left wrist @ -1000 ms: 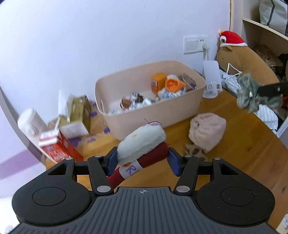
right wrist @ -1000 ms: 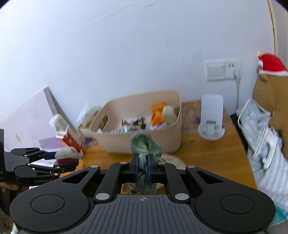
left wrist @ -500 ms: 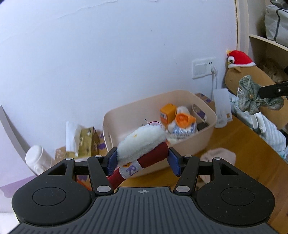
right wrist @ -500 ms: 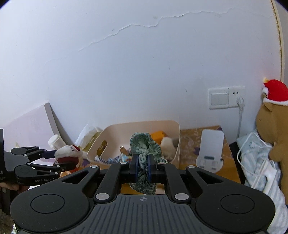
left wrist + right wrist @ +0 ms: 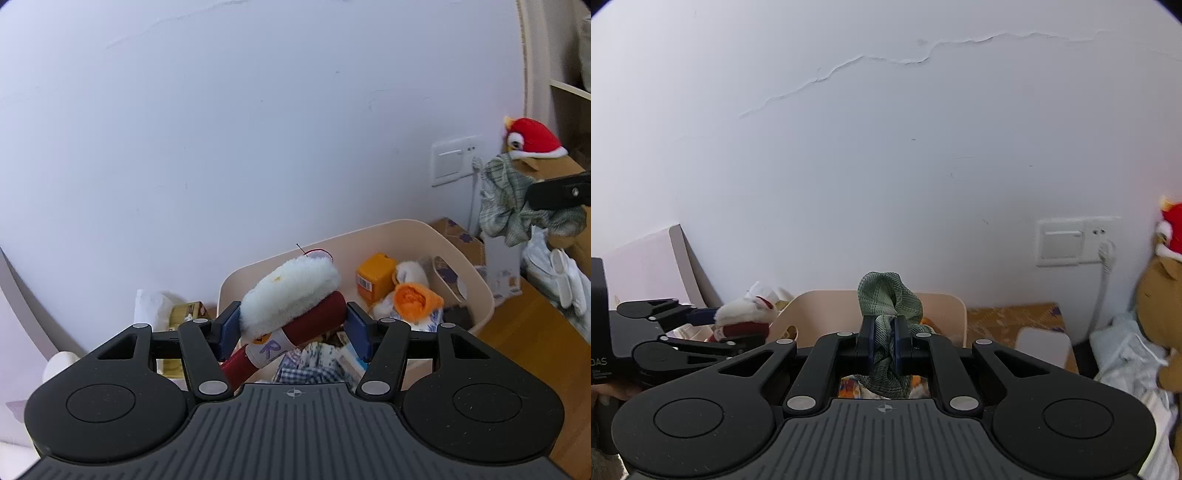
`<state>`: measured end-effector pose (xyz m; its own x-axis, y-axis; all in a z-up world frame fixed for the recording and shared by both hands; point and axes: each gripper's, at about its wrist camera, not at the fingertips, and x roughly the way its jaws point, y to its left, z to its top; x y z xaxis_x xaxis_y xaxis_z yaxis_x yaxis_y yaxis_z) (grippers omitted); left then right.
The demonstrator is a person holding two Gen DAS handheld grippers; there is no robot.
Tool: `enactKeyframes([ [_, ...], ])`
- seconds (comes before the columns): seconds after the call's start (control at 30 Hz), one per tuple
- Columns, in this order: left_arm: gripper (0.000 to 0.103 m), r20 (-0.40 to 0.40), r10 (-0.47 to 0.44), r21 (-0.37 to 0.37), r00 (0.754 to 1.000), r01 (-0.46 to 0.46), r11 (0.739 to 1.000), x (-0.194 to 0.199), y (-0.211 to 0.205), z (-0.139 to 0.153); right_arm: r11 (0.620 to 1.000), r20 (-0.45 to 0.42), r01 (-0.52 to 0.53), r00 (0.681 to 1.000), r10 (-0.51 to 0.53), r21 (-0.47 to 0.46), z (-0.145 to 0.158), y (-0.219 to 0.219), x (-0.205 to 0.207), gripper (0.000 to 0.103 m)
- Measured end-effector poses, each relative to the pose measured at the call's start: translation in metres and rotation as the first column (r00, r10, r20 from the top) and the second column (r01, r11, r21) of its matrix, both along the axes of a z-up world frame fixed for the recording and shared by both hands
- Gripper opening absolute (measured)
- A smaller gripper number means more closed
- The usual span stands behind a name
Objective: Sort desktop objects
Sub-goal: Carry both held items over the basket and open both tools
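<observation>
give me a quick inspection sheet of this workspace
surface: wooden desk, bare patch right of the bin
job's things: beige bin part filled; red and white plush toy; green checked cloth
clutter: orange box and wrappers in bin; white stand; tissue pack
grippers: left gripper shut on the plush toy; right gripper shut on the cloth
cables: white cord plugged into wall socket
surroundings: cracked white wall; brown plush with red hat
</observation>
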<state>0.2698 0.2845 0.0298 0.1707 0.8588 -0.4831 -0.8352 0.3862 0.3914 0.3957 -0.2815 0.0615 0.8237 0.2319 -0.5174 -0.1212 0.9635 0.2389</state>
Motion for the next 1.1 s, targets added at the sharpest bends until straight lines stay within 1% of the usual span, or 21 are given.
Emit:
enactKeyframes([
  [0.1,0.060,0.028,0.018,0.021,0.999,-0.018,1.000,0.006,0.012,-0.003,0.999,-0.007,-0.026,1.000,0.026,-0.020,-0.007,0.006,0.020,0.010],
  [0.23,0.060,0.028,0.062,0.009,0.998,-0.062,0.998,0.013,0.030,-0.015,0.997,-0.031,-0.071,0.997,0.070,-0.041,-0.021,0.016,0.044,0.010],
  [0.37,0.060,0.052,0.107,-0.059,0.993,-0.104,0.993,0.014,0.050,-0.028,0.992,-0.070,-0.108,0.992,0.103,-0.059,-0.040,0.024,0.066,0.010],
  [0.47,0.060,0.047,0.132,-0.105,0.990,-0.127,0.986,0.017,0.064,-0.039,0.990,-0.099,-0.124,0.988,0.116,-0.070,-0.055,0.025,0.075,0.010],
  [0.67,0.061,0.036,0.135,-0.179,0.990,-0.126,0.976,0.022,0.081,-0.068,0.988,-0.165,-0.141,0.978,0.129,-0.066,-0.083,0.027,0.092,0.010],
  [0.73,0.061,0.023,0.137,-0.195,0.990,-0.130,0.972,0.025,0.084,-0.075,0.986,-0.192,-0.159,0.971,0.145,-0.058,-0.092,0.028,0.097,0.015],
  [0.8,0.062,0.012,0.137,-0.208,0.990,-0.132,0.969,0.029,0.086,-0.080,0.986,-0.213,-0.160,0.966,0.145,-0.053,-0.100,0.027,0.099,0.018],
  [0.83,0.064,0.001,0.259,-0.226,0.966,-0.252,0.941,0.030,0.088,-0.082,0.986,-0.226,-0.159,0.963,0.144,-0.050,-0.104,0.027,0.100,0.021],
  [0.87,0.065,-0.005,0.256,-0.224,0.967,-0.251,0.942,0.031,0.088,-0.083,0.987,-0.234,-0.153,0.963,0.138,-0.047,-0.106,0.026,0.100,0.027],
  [0.9,0.066,-0.013,0.254,-0.216,0.967,-0.251,0.944,0.031,0.088,-0.084,0.988,-0.235,-0.145,0.963,0.130,-0.044,-0.109,0.023,0.102,0.040],
  [0.97,0.077,-0.032,0.253,-0.196,0.967,-0.254,0.947,0.035,0.084,-0.083,0.990,-0.234,-0.133,0.965,0.120,-0.041,-0.110,0.021,0.102,0.047],
  [1.03,0.079,-0.043,0.268,-0.182,0.962,-0.272,0.945,0.036,0.083,-0.084,0.992,-0.239,-0.118,0.965,0.104,-0.044,-0.111,0.018,0.100,0.058],
  [1.1,0.079,-0.049,0.294,-0.185,0.954,-0.298,0.936,0.036,0.084,-0.084,0.994,-0.239,-0.098,0.967,0.085,-0.043,-0.111,0.016,0.097,0.064],
])
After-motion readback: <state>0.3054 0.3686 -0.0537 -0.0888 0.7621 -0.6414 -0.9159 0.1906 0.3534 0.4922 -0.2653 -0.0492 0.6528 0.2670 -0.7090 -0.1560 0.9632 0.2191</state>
